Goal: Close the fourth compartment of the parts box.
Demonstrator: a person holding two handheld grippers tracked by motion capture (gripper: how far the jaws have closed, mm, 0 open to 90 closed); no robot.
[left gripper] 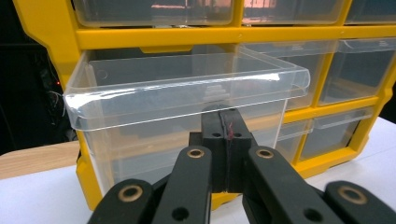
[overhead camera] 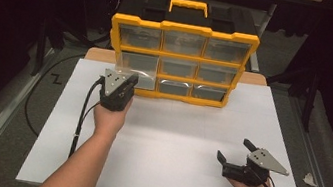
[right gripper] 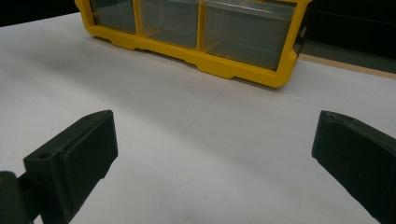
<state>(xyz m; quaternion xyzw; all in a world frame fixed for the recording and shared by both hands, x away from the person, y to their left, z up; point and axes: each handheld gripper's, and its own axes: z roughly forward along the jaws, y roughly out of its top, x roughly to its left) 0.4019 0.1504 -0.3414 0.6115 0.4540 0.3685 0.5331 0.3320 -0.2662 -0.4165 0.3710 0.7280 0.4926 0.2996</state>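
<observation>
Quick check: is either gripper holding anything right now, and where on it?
The left gripper is shut on the pulled-out clear drawer, at its front face under the lip. The right gripper is open, empty.

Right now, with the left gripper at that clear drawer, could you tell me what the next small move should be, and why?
Probably a short, straight pull toward the person. The left gripper appears shut on the front of the clear drawer, which already juts out of the yellow organizer while its neighbours sit flush. The right gripper rests open on the white table, away from the organizer, so nothing braces it; pull gently.
</observation>
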